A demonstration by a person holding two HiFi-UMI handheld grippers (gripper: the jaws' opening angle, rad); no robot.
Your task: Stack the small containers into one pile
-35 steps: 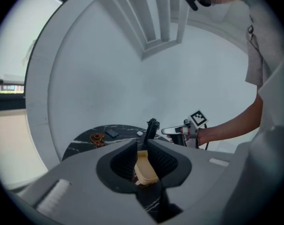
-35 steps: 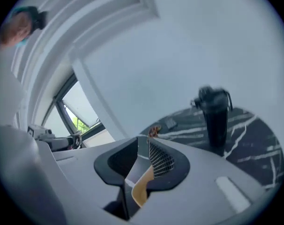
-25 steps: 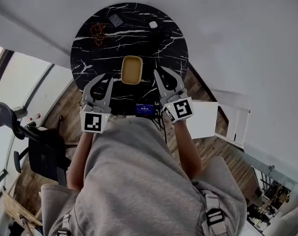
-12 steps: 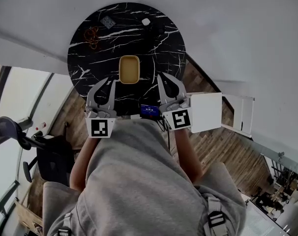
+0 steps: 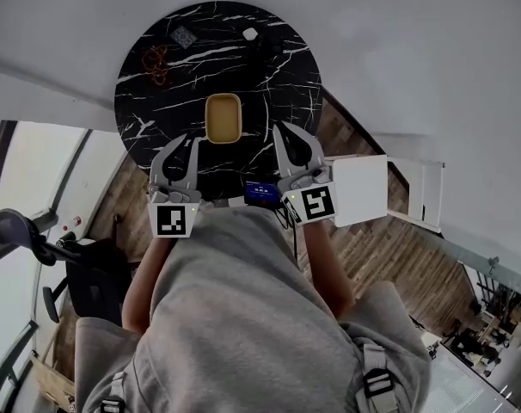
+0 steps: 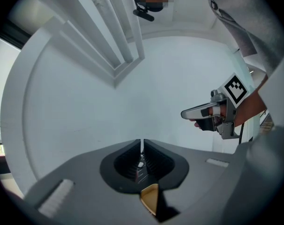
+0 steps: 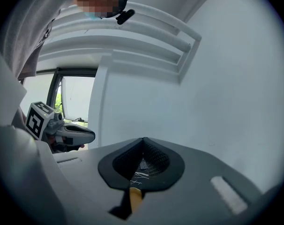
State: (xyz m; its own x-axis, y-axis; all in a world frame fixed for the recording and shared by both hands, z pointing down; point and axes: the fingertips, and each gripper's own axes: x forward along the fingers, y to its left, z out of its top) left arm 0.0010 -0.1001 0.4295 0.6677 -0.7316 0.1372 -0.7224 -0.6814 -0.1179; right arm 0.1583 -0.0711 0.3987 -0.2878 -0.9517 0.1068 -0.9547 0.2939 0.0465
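A yellow rounded-rectangle container [image 5: 223, 118] sits open side up near the middle of the round black marble table [image 5: 157, 101]. It looks like one pile; I cannot tell whether others nest inside. My left gripper [image 5: 191, 138] hovers at its near left; its jaws have just been closing on nothing and now meet. My right gripper [image 5: 280, 128] hovers at its near right, shut and empty. In the left gripper view the jaws [image 6: 141, 142] touch, with the container [image 6: 150, 198] below. In the right gripper view the jaws [image 7: 143, 140] are shut over a sliver of the container [image 7: 135, 198].
Orange rings [image 5: 155, 63], a small grey square [image 5: 185, 35] and a small white piece [image 5: 250, 33] lie at the table's far side. A device with a blue screen [image 5: 260, 192] sits at the near edge. A white shelf [image 5: 359, 188] stands to the right, an office chair [image 5: 37, 239] to the left.
Both grippers' jaws stood apart a second ago and have closed on nothing. The right gripper has shifted slightly; the container has not moved on the table.
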